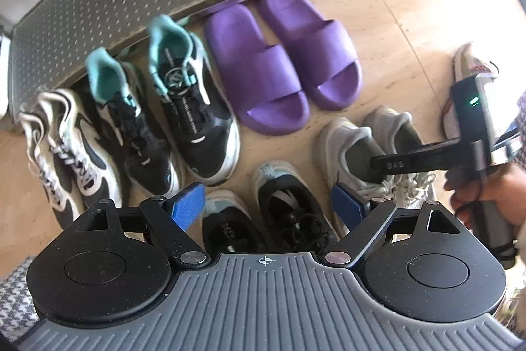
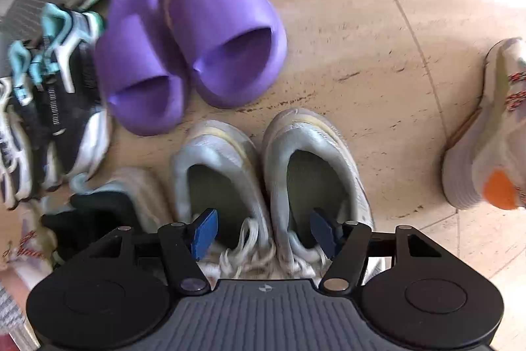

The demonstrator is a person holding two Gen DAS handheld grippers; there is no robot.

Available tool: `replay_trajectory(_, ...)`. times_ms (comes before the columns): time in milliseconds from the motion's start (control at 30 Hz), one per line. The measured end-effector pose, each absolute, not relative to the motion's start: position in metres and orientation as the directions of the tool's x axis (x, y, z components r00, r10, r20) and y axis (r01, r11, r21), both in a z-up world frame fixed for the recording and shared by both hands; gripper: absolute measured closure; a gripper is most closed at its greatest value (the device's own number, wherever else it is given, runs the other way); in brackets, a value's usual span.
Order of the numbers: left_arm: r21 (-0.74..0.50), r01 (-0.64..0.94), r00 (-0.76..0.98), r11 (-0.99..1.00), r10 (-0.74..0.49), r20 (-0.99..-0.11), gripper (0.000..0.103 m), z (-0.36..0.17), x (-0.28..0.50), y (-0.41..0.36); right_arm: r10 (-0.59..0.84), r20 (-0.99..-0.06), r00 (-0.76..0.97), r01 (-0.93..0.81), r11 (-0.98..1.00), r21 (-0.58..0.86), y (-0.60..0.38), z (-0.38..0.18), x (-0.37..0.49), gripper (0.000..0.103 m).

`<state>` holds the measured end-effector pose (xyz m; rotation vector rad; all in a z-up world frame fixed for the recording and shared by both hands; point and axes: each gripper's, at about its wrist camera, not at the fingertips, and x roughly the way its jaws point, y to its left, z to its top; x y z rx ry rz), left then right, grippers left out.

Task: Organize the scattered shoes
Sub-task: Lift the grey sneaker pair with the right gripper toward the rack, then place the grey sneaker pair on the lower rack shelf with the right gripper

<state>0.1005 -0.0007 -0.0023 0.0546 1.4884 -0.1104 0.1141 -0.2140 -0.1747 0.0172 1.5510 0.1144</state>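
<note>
The right gripper (image 2: 263, 234) is hanging part-open over the grey sneakers (image 2: 269, 173), one pad above each shoe's opening, gripping nothing. The pair is sitting side by side on the floor (image 2: 378, 55) near the purple slides (image 2: 190, 38), heels pointing toward the slides, long axes parallel. The pick-up step is looking under way; next, the jaws are needing to pinch the adjoining inner collars.

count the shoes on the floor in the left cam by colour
purple slides: 2
black and teal sneakers: 2
black and white sneaker: 1
black and pale blue sneakers: 2
grey sneakers: 2
white and orange sneaker: 1
total: 10
</note>
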Motion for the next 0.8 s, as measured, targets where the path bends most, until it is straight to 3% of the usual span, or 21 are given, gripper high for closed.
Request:
replay_trajectory(67,-0.039,0.09,0.067,0.995,-0.045,-0.997,0.015,-0.004,0.103,0.001,0.044,-0.999,-0.022,-0.093,0.995,0.046,-0.211,-0.191,0.113,0.061)
replay_trajectory(200,-0.056,0.092,0.062,0.994,-0.062,-0.996,0.015,-0.005,0.108,0.0,-0.028,-0.999,-0.044,-0.161,0.987,-0.02,-0.204,-0.211,0.105,0.061)
replay_trajectory(267,-0.052,0.096,0.065,0.994,-0.059,-0.996,0.015,-0.006,0.109,0.0,-0.031,-0.999,-0.041,-0.191,0.981,-0.023,-0.199,-0.206,0.105,0.076)
replay_trajectory(333,-0.041,0.097,0.067,0.994,-0.047,-0.997,0.015,-0.007,0.111,0.0,-0.034,-0.999,-0.029,-0.217,0.976,-0.027,-0.195,-0.197,0.104,0.081)
replay_trajectory(567,-0.037,0.081,0.113,0.996,-0.046,-0.992,0.015,0.004,0.112,-0.003,0.034,-0.986,0.162,-0.194,0.981,0.003,-0.211,-0.104,0.086,0.082)
replay_trajectory(800,-0.071,0.06,0.187,0.996,-0.082,-0.979,0.015,0.024,0.105,-0.007,0.102,-0.89,0.445,-0.064,0.995,0.082,-0.247,0.019,0.093,0.083)
